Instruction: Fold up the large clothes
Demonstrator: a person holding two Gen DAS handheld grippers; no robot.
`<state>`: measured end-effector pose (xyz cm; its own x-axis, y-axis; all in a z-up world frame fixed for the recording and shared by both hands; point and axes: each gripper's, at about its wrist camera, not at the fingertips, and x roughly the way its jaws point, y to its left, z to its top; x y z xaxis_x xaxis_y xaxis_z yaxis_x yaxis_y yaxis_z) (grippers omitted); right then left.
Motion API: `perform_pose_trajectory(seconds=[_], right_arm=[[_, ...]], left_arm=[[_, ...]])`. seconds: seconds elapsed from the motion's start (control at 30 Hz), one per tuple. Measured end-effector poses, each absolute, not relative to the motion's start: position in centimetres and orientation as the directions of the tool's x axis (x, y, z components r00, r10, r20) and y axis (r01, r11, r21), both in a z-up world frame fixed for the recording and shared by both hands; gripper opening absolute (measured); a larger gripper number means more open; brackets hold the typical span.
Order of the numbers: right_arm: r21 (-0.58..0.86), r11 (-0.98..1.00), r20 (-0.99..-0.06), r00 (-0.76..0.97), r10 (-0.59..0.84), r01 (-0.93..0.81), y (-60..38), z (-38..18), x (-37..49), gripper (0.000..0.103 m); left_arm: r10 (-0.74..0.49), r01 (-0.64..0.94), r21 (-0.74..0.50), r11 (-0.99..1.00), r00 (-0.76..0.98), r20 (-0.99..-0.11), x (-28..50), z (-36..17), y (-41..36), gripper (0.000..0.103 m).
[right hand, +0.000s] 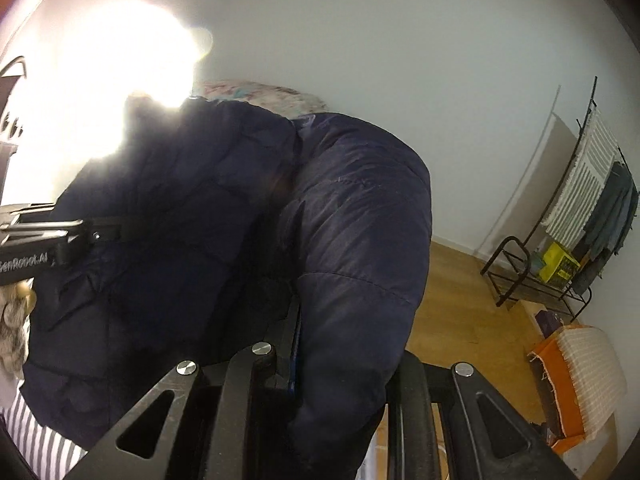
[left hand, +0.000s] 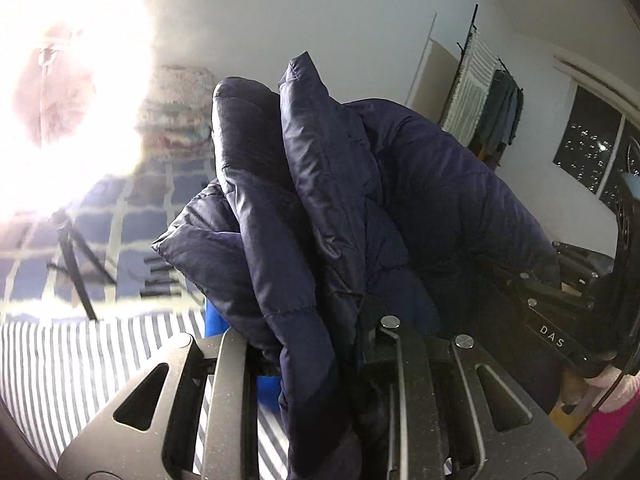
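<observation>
A dark navy puffer jacket (left hand: 320,200) is held up in the air over the bed and fills the middle of both views (right hand: 352,240). My left gripper (left hand: 316,344) is shut on a bunched fold of the jacket, which stands up between its fingers. My right gripper (right hand: 340,364) is shut on another thick padded part of the jacket, which bulges over its fingers. The right gripper's body shows at the right of the left wrist view (left hand: 552,320). The left gripper's body shows at the left edge of the right wrist view (right hand: 44,240).
A bed with a striped sheet (left hand: 80,360) and a blue checked cover (left hand: 132,240) lies below. A bright lamp glare (left hand: 72,80) washes out the upper left. A clothes rack (right hand: 580,220) stands on the wooden floor (right hand: 452,312) by the wall, an orange cloth (right hand: 568,380) nearer.
</observation>
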<state>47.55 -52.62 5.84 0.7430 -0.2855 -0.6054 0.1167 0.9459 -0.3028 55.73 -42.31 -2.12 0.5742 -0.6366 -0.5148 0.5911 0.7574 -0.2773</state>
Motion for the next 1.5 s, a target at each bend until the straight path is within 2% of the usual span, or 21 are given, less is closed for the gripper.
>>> perform_pose_trajectory(seconds=[0.17,0.23,0.27,0.3,0.33,0.37,0.43,0.47,0.5,0.57,0.77,0.93,1.43,1.47,1.5], right_arm=[[-0.302,0.942,-0.608,0.732,-0.306,0.143,-53.9,5.2,51.5,0.018],[-0.309,0.94,-0.609,0.728,-0.314,0.147,-52.8,4.9,52.1,0.019],[-0.318,0.935,-0.617,0.715,-0.328,0.155,-53.0,4.1,52.8,0.02],[-0.338,0.926,-0.631,0.69,-0.354,0.167,-53.0,3.0,53.4,0.031],[-0.379,0.907,-0.665,0.628,-0.404,0.182,-53.5,1.1,54.5,0.047],[-0.415,0.888,-0.678,0.583,-0.448,0.199,-53.7,-0.2,55.1,0.055],[-0.525,0.811,-0.614,0.545,-0.571,0.257,-53.4,-2.1,55.0,0.064],[-0.524,0.81,-0.607,0.552,-0.572,0.263,-53.2,-2.4,54.5,0.065],[-0.487,0.834,-0.63,0.558,-0.54,0.258,-53.2,-2.6,54.2,0.064],[-0.445,0.858,-0.656,0.558,-0.508,0.259,-53.0,-2.8,53.5,0.064],[-0.417,0.873,-0.652,0.587,-0.481,0.253,-56.8,-3.0,53.4,0.064],[-0.329,0.904,-0.651,0.628,-0.426,0.273,-56.9,-0.2,51.1,0.064],[-0.222,0.942,-0.579,0.743,-0.335,0.252,-50.8,10.4,40.7,0.066],[-0.214,0.944,-0.569,0.754,-0.329,0.251,-50.0,11.4,39.2,0.066],[-0.21,0.944,-0.563,0.758,-0.329,0.254,-49.5,12.0,38.2,0.067]], left_arm=[[-0.595,0.528,-0.292,0.797,0.605,-0.529,58.7,-3.6,-44.5,0.02],[-0.544,0.496,-0.256,0.829,0.614,-0.572,60.4,-4.9,-45.6,0.026],[-0.486,0.474,-0.202,0.857,0.616,-0.62,62.3,-5.7,-47.0,0.036],[-0.414,0.444,-0.142,0.885,0.609,-0.677,63.1,-6.7,-47.7,0.043],[-0.366,0.421,-0.11,0.9,0.595,-0.716,63.6,-7.7,-48.0,0.043],[-0.347,0.403,-0.108,0.909,0.585,-0.733,64.0,-8.5,-47.9,0.043],[-0.32,0.356,-0.116,0.927,0.594,-0.738,64.0,-9.5,-46.9,0.048],[-0.331,0.349,-0.135,0.927,0.599,-0.729,63.9,-9.8,-46.3,0.056],[-0.336,0.35,-0.138,0.926,0.603,-0.723,63.8,-9.9,-46.1,0.057],[-0.328,0.353,-0.122,0.928,0.615,-0.718,63.5,-9.9,-45.5,0.057],[-0.341,0.397,-0.083,0.914,0.643,-0.685,60.7,-7.6,-44.7,0.057],[-0.378,0.436,-0.078,0.896,0.662,-0.647,57.5,-4.6,-43.5,0.057],[-0.468,0.476,-0.123,0.871,0.723,-0.508,43.5,6.8,-35.7,0.057],[-0.468,0.476,-0.12,0.871,0.731,-0.497,42.4,7.5,-35.1,0.058],[-0.474,0.478,-0.126,0.869,0.733,-0.488,41.2,8.1,-34.3,0.067]])
